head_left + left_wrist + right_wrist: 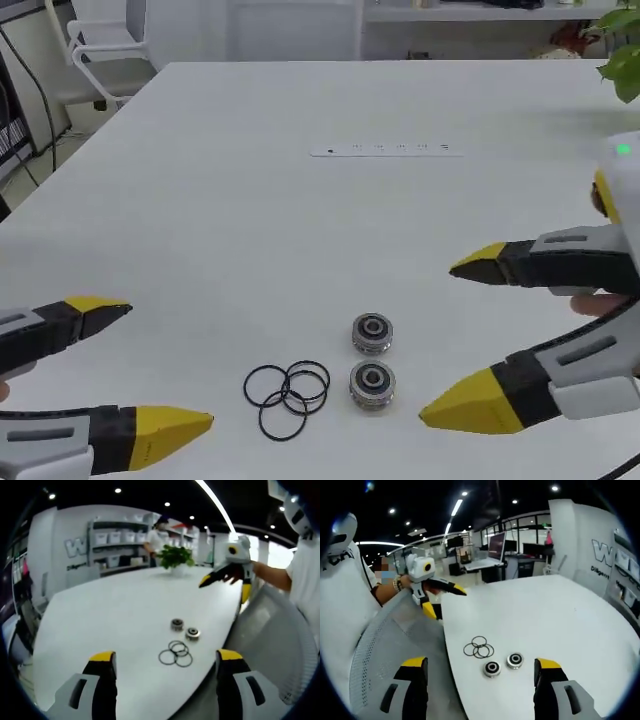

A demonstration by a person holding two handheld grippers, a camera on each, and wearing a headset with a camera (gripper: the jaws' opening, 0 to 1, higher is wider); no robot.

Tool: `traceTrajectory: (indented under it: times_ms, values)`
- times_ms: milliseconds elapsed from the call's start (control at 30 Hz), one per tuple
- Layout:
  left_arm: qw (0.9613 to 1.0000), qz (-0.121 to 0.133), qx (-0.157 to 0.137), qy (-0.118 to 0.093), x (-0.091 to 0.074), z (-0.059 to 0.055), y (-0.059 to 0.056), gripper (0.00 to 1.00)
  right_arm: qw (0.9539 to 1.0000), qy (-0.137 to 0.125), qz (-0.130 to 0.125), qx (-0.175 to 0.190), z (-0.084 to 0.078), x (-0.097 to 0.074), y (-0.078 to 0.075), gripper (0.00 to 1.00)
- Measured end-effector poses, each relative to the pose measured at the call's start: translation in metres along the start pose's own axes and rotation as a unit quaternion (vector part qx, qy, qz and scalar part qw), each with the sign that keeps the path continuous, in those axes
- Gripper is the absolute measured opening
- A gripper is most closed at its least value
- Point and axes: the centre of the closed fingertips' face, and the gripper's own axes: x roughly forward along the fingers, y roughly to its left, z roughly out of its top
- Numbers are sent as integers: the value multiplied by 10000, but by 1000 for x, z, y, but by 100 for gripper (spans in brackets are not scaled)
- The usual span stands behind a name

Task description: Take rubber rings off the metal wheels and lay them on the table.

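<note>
My left tool [150,368] has its jaws spread wide and holds nothing. In the left gripper view [165,656] the two yellow tips stand well apart over the near edge of the white worktop [230,220]. My right tool [440,338] is spread just as wide and is also empty, with the same broad gap between its tips in the right gripper view [481,662].

The two tools face each other, and the task's things lie on the worktop between them. Nearest ahead of the left tool is a small cluster of thin black rubber rings [175,652], lying flat and overlapping one another [288,390]. Just beyond them from that tool are the two metal wheels [184,629], side by side and close to the rings but not touching them.

From the right tool the order is reversed. The wheels [503,664] come first, just ahead between its jaw lines, and the rings [479,649] lie a little past them. In the head view the wheels [372,358] sit closer to the right tool than to the left. I cannot tell whether a ring is still seated on either wheel.

Past the rings, the right gripper view shows the left tool [447,604] held in a hand [402,582] beside a grey mesh chair back [385,645]. Farther along the worktop from both tools is a flush socket strip [385,150]. Beyond the right tool in the left gripper view stands a green potted plant [175,557].
</note>
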Motion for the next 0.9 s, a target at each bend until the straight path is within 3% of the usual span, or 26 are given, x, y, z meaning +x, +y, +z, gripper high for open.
traceTrajectory:
  times_ms: [67, 167, 367, 500, 900]
  values:
    - [10000, 11, -15, 3, -1, -1, 0, 83, 9997, -106, -96, 193, -1, -7, -4, 87]
    - [10000, 31, -32, -24, -3, 0, 0, 83, 9972, -549, -329, 378, 3, -21, -12, 93]
    - [10000, 59, -59, -34, -5, 0, -1, 83, 9924, -792, -701, 634, -7, -42, -23, 99]
    - [9999, 63, -72, -57, -5, 1, -1, 83, 9881, -814, -985, 859, -21, -51, -31, 99]
    - [9999, 96, -58, -14, -8, -1, -2, 82, 9763, -729, -1386, 1491, -64, -55, -35, 99]
